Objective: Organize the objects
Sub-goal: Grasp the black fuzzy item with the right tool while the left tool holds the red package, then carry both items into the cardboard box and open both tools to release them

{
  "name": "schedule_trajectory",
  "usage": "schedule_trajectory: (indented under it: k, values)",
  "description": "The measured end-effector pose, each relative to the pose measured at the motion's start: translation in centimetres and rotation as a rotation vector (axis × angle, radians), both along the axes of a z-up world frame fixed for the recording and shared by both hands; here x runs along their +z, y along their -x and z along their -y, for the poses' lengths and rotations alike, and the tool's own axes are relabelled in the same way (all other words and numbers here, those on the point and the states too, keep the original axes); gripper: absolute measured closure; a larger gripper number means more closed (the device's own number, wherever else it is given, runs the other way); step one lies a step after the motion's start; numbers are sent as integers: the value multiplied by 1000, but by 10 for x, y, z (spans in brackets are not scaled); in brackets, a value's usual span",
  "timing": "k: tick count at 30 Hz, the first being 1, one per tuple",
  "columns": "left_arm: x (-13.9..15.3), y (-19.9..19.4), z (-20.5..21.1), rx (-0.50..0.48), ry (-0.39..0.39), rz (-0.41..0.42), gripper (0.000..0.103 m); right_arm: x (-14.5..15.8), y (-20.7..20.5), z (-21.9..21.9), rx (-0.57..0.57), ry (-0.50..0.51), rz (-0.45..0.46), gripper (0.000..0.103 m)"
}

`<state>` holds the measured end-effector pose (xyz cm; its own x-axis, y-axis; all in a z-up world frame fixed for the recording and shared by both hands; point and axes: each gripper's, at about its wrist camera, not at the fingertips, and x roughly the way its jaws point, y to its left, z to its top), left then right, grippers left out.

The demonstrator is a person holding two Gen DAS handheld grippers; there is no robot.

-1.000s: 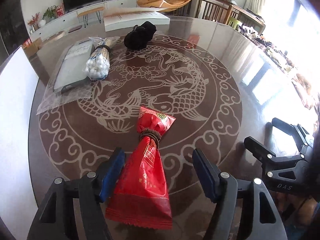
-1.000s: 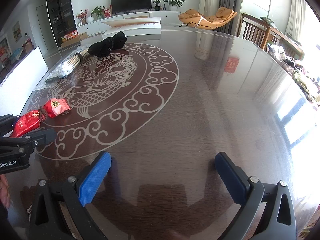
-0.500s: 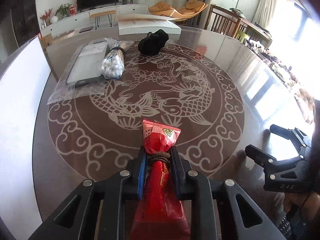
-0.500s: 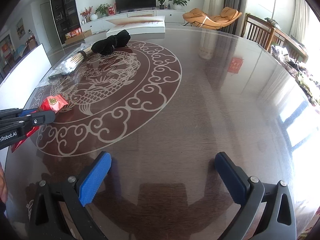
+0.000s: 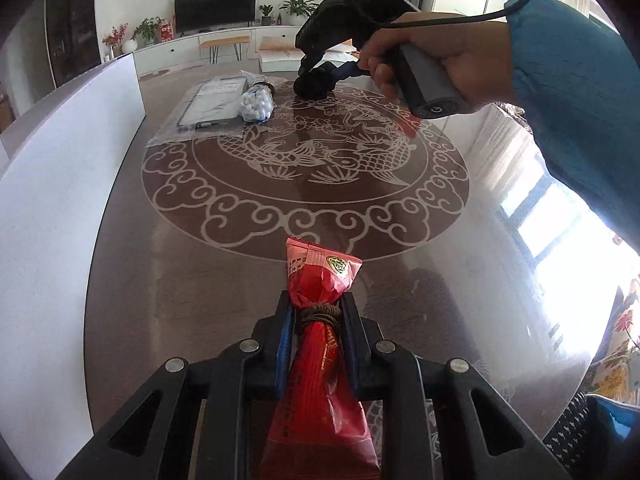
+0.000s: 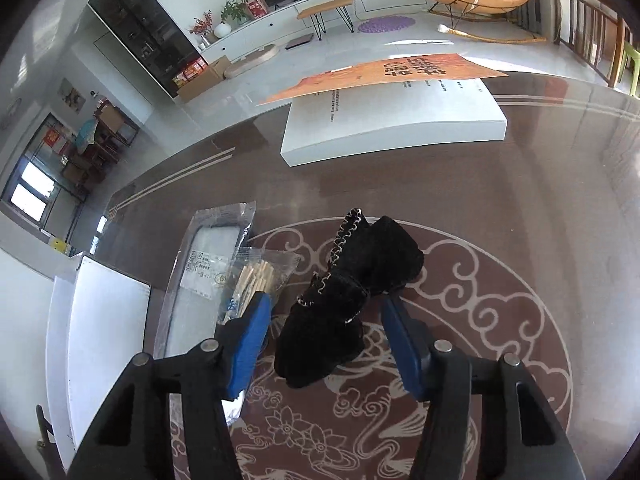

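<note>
**Two grippers at a glass-topped table**

The left gripper [image 5: 314, 320] is pinched on the tied neck of a red packet [image 5: 320, 380], held above the near edge of the table [image 5: 160, 240], outside the carp medallion. Across the table, the right gripper [image 6: 326, 328] is spread wide, its blue pads [image 6: 250, 340] flanking a black cloth pouch [image 6: 344, 312] lying on the medallion, neither pad visibly touching it. Just left of the pouch lie a bag of cotton swabs [image 5: 257, 103] and a flat plastic-wrapped package [image 5: 208, 106]. A white box [image 6: 394, 120] sits beyond.
</note>
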<state>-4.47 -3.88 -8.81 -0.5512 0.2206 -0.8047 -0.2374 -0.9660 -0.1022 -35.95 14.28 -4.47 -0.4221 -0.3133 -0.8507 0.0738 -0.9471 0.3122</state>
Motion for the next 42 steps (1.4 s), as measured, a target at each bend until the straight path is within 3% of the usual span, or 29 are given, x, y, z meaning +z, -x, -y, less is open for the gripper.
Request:
schedule_trajectory:
  k: [3,5,9,10,12,14,15,17,21,23,24,26,31,36,39,42]
  values:
    - [-1,-3,8,19,-49,2,80,-8,-23,-4,44,55,-33,73]
    - [-2,-4,13,37,-90,7,80,-7,-58,-6,151,60,-43,73]
    - [-1,-11,17,47,-118,28,78,-5,-174,-19,402,-26,-67,73]
    - [-1,-13,18,46,-120,34,77,-5,-205,-27,437,-32,-72,73]
    - [0,-16,18,37,-125,45,61,-4,-252,-44,448,-63,-87,72]
    - [1,-18,16,41,-90,46,43,-1,-281,-61,419,-82,-95,62]
    - [1,-18,15,43,-63,46,36,0,-289,-66,402,-91,-97,48]
    - [0,-18,13,40,-24,45,36,0,-297,-70,382,-100,-109,32]
    - [0,-15,3,16,53,56,36,-8,-293,-68,344,-130,-69,31]
    - [-2,-17,-4,-10,122,47,43,-12,-288,-64,318,-147,-50,33]
    - [0,-20,-6,-28,116,33,62,-10,-286,-64,306,-155,-56,49]
    - [1,-26,-6,-29,109,17,85,-10,-286,-68,277,-128,-39,69]
    - [24,-50,12,18,-63,-65,85,12,-303,-73,264,-121,-86,69]
    - [88,-85,52,87,-220,-192,85,74,-311,-28,371,-58,-199,69]
    - [125,-106,99,186,-241,-269,85,112,-319,30,493,39,-266,69]
    - [146,-121,157,326,-199,-299,85,136,-328,103,642,148,-284,69]
